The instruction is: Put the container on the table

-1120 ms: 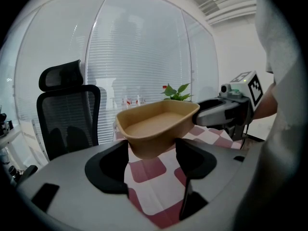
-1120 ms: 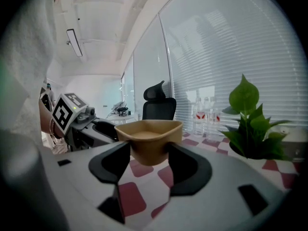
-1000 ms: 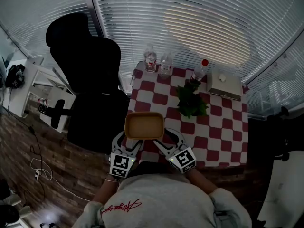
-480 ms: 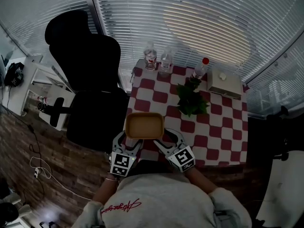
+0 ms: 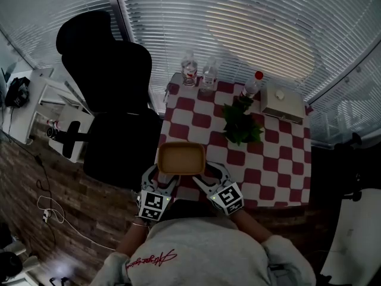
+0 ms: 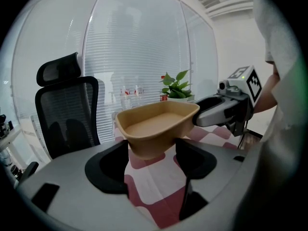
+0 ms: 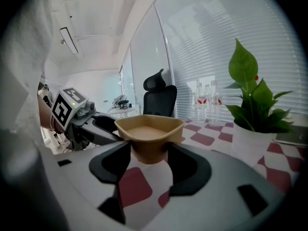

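A tan, shallow rectangular container (image 5: 181, 158) hangs over the near left corner of the red-and-white checked table (image 5: 280, 171). Both grippers hold it from the near side. My left gripper (image 5: 161, 180) is shut on the container's left end, and its black jaws press the container (image 6: 156, 126) on both sides. My right gripper (image 5: 207, 177) is shut on the right end, with the container (image 7: 149, 131) wedged between its jaws. The container is empty and nearly level. In the left gripper view the right gripper (image 6: 226, 110) shows beside the container. In the right gripper view the left gripper (image 7: 79, 119) shows beside it.
A potted plant (image 5: 240, 127) stands mid-table just beyond the container. Two water bottles (image 5: 189, 73) and a red-capped bottle (image 5: 252, 87) line the far edge, and a white box (image 5: 281, 105) sits at the far right. A black office chair (image 5: 110, 100) stands left of the table.
The right gripper has dipped slightly with the container. Both grips are the same as before.
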`<state>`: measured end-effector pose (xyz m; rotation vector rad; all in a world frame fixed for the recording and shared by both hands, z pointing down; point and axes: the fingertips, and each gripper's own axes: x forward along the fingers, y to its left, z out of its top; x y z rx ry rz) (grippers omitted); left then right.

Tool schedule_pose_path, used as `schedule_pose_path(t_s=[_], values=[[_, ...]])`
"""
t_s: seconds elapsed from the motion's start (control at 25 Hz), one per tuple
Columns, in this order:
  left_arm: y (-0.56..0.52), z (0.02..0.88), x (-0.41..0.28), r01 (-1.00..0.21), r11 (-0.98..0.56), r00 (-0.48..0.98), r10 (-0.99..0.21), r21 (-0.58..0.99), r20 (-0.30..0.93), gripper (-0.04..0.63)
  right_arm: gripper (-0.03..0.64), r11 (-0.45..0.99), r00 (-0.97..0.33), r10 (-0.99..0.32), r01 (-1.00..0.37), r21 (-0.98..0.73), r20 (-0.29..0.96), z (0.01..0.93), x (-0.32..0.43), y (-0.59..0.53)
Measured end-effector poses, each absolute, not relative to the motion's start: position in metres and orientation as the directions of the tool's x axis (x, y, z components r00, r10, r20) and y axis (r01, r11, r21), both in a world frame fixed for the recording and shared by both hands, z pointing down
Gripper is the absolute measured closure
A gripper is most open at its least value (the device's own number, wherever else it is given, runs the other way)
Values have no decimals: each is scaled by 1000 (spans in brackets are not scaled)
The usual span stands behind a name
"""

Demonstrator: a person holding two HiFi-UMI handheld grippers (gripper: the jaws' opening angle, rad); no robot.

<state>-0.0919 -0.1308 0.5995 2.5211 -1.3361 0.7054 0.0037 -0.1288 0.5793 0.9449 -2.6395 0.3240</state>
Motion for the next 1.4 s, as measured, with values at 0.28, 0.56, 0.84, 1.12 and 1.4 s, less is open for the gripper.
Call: schedule_pose_path(t_s=[0.28,0.56,0.84,1.12,1.4], values=[[-125,613,-92,-816,-577,478,-705,-32,524,288,371,750,-717,-575,-654,-96,395,589,5,-127],[-122,622,-91,-816,-578,474,-692,-24,544,287,374,755,-718,-551,-646,-113,426,601,5,-122],[-125,628,-89,-815,-579,471,-690,-29,549,287,374,753,-716,-545,-647,-120,437,608,7,-124],[-127,634,-87,-817,-576,463,-684,-27,564,288,374,755,-714,-536,-644,-121,451,615,10,-127],[-129,641,-84,-818,-574,459,-675,-21,577,287,374,754,-710,-527,-644,-127,467,622,12,-129]])
